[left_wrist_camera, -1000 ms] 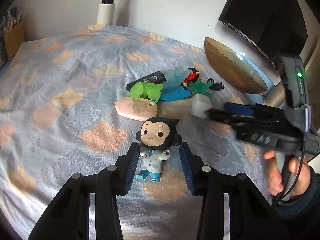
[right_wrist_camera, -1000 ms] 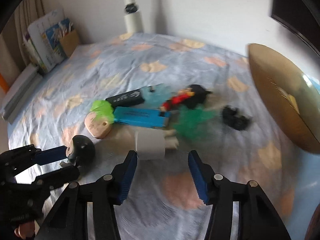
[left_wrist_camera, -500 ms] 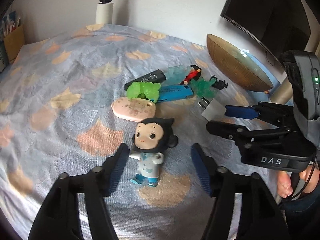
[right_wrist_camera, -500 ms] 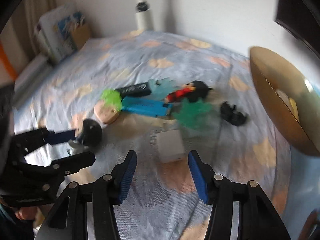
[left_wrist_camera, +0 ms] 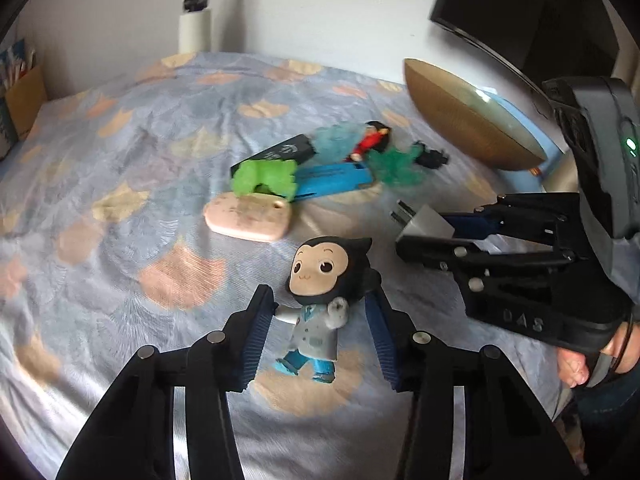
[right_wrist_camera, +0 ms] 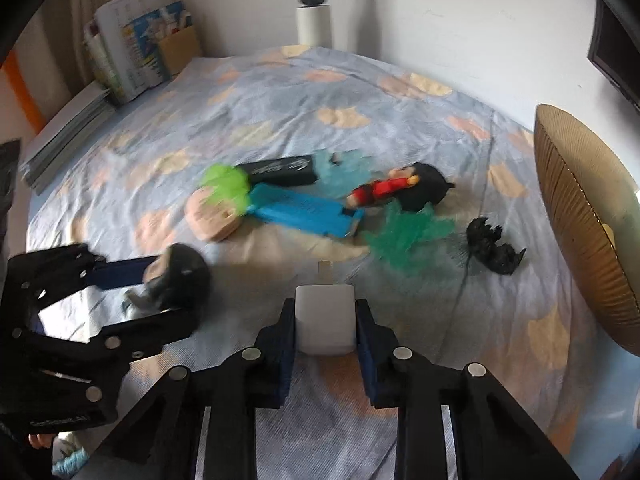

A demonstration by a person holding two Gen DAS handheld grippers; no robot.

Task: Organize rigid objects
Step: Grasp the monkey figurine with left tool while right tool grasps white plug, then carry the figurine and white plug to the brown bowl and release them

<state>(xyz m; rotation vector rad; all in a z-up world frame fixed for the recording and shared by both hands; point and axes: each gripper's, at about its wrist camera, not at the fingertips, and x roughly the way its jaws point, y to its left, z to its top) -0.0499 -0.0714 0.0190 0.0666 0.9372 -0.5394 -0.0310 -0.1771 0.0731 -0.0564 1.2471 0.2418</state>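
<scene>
The right gripper (right_wrist_camera: 325,320) is pinching a white plug adapter (right_wrist_camera: 325,324) squarely between its blue pads, the metal prongs sticking out ahead over the patterned bedspread (right_wrist_camera: 280,120). In the left wrist view that same adapter (left_wrist_camera: 428,222) sits at the tip of the right gripper (left_wrist_camera: 424,232), just to the right of the monkey figurine (left_wrist_camera: 320,292).

The left gripper (left_wrist_camera: 320,320) is spread around the monkey figurine, one finger on each side of its white coat; the figurine's outstretched arm touches the left pad, while the other pad lies close by its raised fist, and I cannot tell whether they touch. The figurine stands tilted on its blue shoes.

Beyond the figurine lies the main clutter: a pink oval case (left_wrist_camera: 246,222) nearest to it, a bright green toy (left_wrist_camera: 266,178) resting against the case's far edge, a blue flat box (left_wrist_camera: 332,180) beside that, and a black bar (left_wrist_camera: 276,152) behind. Further right of the figurine's head are a small red-and-black doll (left_wrist_camera: 370,142), a dark green leafy toy (left_wrist_camera: 394,164) and a little black figure (left_wrist_camera: 430,156). A wooden bowl (left_wrist_camera: 460,120) stands tipped on its side at the bed's far right edge.
</scene>
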